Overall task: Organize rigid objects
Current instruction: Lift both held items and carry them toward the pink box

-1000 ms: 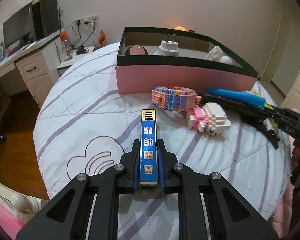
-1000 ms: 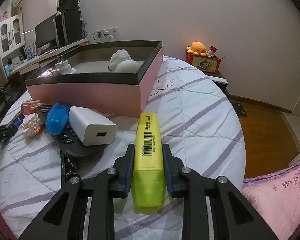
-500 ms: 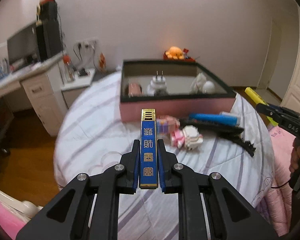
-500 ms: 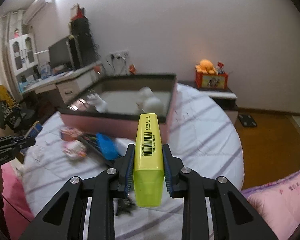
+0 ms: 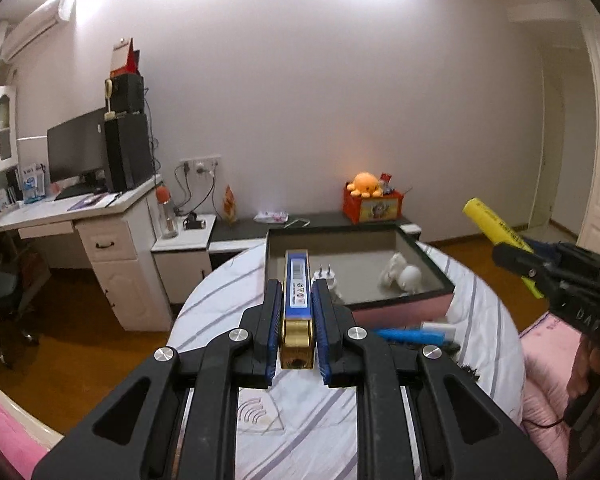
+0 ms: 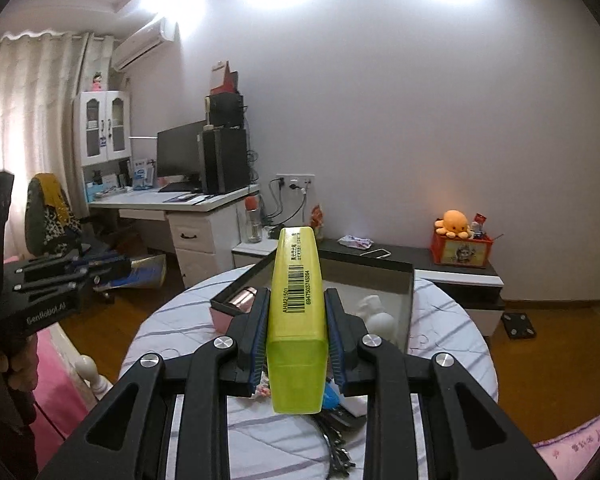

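The left gripper [image 5: 297, 312] is clamping a slim blue-and-gold rectangular bar [image 5: 297, 300]; the right gripper [image 6: 297, 320] is clamping a yellow-green plastic highlighter [image 6: 297, 316]. Both are hovering above the pink black-rimmed open box [image 5: 404, 304].

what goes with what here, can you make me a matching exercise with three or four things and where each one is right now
Things:
1. blue and gold flat bar
2. yellow-green plastic highlighter
3. white plug adapter
4. orange plush octopus

Places:
A. inside the pink box with the black rim
B. clamped in the right tool
C. on a red box by the wall
D. clamped in the left tool

Pairs: 1-D, 2-B, 3-A, 4-C
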Demonstrator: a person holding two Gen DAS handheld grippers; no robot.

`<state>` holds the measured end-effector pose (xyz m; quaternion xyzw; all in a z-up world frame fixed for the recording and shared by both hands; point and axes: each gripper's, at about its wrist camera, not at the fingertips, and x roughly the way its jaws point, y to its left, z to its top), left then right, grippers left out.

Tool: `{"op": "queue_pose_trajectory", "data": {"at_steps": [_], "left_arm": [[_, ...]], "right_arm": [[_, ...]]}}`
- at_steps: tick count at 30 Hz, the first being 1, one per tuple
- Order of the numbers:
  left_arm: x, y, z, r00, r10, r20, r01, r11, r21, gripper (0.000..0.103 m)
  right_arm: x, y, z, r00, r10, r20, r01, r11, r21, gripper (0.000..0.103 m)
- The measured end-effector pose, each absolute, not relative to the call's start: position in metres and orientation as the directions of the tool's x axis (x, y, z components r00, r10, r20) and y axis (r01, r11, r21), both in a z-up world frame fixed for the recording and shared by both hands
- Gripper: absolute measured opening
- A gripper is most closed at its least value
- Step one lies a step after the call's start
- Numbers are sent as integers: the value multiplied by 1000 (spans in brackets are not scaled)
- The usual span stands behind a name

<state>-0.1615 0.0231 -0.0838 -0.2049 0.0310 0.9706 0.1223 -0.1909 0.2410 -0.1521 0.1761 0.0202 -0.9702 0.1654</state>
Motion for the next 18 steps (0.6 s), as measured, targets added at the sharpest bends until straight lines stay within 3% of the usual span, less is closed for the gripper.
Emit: {"op": "queue_pose_trajectory", "data": {"at_steps": [9,18], "left_arm": [[-194,32,-137,-799,250,-547,-284,-959,-24,15],[-190,29,-122,-842,205,-500,-242,-970,10,15]], "right_arm": [[-210,245,-179,-848,-323,-420,332,-942,55,27],[-219,244,-179,-843,-333,-422,341,-938,60,27]]}}
